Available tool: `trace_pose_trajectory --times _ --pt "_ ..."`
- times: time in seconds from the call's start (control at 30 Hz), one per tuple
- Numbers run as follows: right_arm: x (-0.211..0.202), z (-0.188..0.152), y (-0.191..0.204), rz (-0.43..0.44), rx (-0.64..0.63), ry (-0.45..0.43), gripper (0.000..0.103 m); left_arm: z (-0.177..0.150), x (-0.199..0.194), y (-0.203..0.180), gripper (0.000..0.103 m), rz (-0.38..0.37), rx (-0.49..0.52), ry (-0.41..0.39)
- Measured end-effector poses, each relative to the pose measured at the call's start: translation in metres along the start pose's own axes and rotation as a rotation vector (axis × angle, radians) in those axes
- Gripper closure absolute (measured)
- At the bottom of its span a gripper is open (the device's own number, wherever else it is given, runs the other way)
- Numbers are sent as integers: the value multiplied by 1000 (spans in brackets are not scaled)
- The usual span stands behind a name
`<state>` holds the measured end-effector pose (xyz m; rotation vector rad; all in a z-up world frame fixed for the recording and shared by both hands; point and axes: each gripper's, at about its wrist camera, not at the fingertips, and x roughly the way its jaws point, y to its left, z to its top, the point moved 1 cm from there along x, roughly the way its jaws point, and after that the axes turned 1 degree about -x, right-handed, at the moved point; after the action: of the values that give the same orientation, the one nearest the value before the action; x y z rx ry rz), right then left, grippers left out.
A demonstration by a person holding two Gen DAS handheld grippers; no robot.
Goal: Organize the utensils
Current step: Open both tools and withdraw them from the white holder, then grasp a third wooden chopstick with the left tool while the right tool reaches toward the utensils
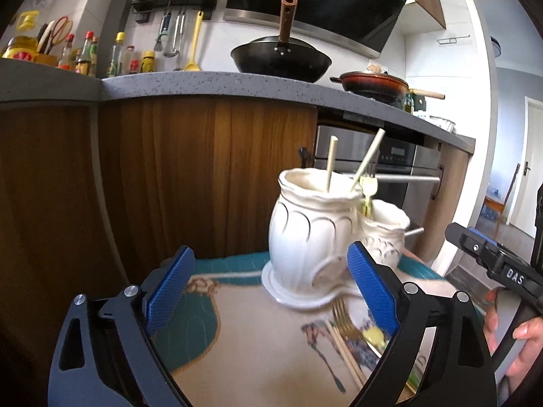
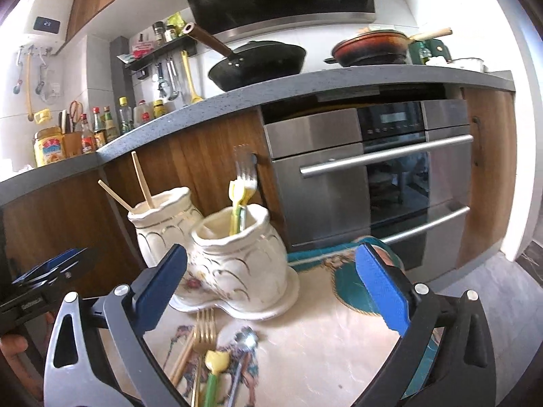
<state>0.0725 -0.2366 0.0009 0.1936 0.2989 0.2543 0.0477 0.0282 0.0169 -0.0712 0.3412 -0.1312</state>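
Observation:
A white ceramic double holder (image 1: pixel 312 237) (image 2: pixel 237 261) stands on the table. Its taller pot (image 2: pixel 163 217) holds two chopsticks (image 1: pixel 331 162) (image 2: pixel 142 181). Its shorter pot (image 1: pixel 385 234) holds a yellow-handled fork (image 2: pixel 242 190) with tines up. In front lie a gold fork (image 1: pixel 344 318) (image 2: pixel 203 330), loose chopsticks (image 1: pixel 346 352) (image 2: pixel 181 359), a spoon (image 2: pixel 246 342) and a utensil with a yellow-green handle (image 2: pixel 213 373). My left gripper (image 1: pixel 271 295) is open and empty, before the holder. My right gripper (image 2: pixel 271 288) is open and empty, above the loose utensils.
The table has a beige and teal patterned cloth (image 1: pixel 237 332) (image 2: pixel 339 322). Behind it are wooden cabinets (image 1: pixel 203 169), a steel oven (image 2: pixel 373 176) and a grey counter (image 2: pixel 305 84) with a black wok (image 1: pixel 281 57) and a red pan (image 2: pixel 370 47).

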Motion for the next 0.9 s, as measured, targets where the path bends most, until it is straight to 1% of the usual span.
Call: trace_pose_trajectory --times 0.1,0.2,0.33,0.4,0.47,0.5,0.6,0.63,0.67,0.7,0.8,0.9 --pt "-6 -6 1 -26 -18 26 5 -8 -8 -2 11 9 10 23" --pt "-13 -14 4 -31 -61 42 5 -13 -11 -5 11 11 11 50" --pt "-19 -23 7 -56 -111 63 5 -26 -14 -13 11 12 40 115" --pt "-20 -26 6 -51 -99 85 5 -37 -10 -20 11 17 69 178" --pt "-19 -27 4 -38 -86 113 5 -46 -6 -25 11 6 80 237" --pt "-18 -28 4 -38 -86 123 5 -48 -5 -28 11 -2 82 254" --pt "-13 -30 -2 -67 -74 147 5 -59 4 -42 14 -2 117 341" --pt "-12 -29 -5 -66 -63 156 5 -62 6 -45 17 -2 129 367" --pt "-9 -30 -9 -61 -40 170 5 -66 11 -49 28 3 142 405" --pt "-8 -30 -13 -55 -18 184 5 -71 15 -53 41 1 146 447" --pt "-5 -33 -17 -38 13 212 5 -80 22 -58 56 -42 114 530" --pt "-5 -34 -16 -39 -8 220 5 -83 23 -63 65 -53 117 559"
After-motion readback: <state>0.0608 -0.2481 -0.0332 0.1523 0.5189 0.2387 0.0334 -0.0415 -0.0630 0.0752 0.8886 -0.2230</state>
